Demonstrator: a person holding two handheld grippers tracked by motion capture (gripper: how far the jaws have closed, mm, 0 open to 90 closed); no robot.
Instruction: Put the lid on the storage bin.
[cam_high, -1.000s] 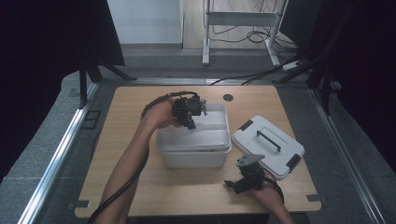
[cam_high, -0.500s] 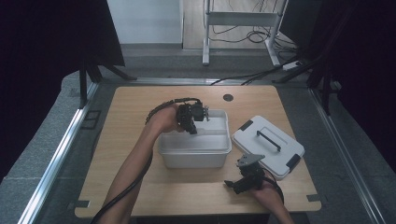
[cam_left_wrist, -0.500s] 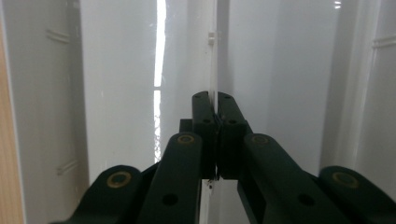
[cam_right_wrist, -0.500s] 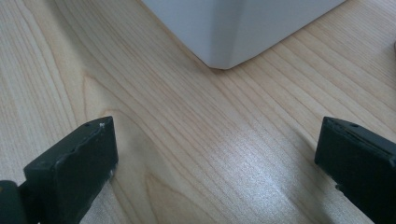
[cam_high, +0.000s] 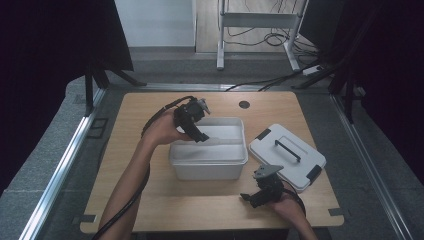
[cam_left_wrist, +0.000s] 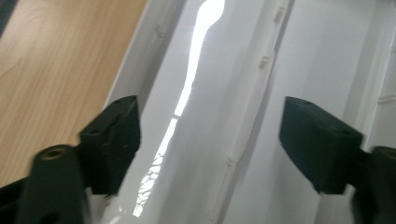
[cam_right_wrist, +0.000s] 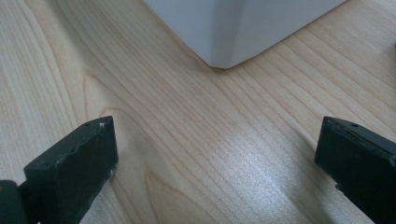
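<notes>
A light wooden table (cam_high: 150, 107) stands on a grey speckled floor (cam_high: 45, 150). A round dark hole (cam_high: 244, 104) sits near its far edge. Metal rails (cam_high: 60, 170) run along the floor at left and right. Black curtains (cam_high: 50, 40) hang at both sides. Far off, a white wall (cam_high: 155, 22), a white metal frame (cam_high: 260, 20) and loose cables (cam_high: 272, 37) lie on a paler floor

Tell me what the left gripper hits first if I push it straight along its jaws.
Probably the white bin: the left gripper, jaws open, points into its interior near the rim, so the inner wall or floor comes first; depth is unclear.
</notes>
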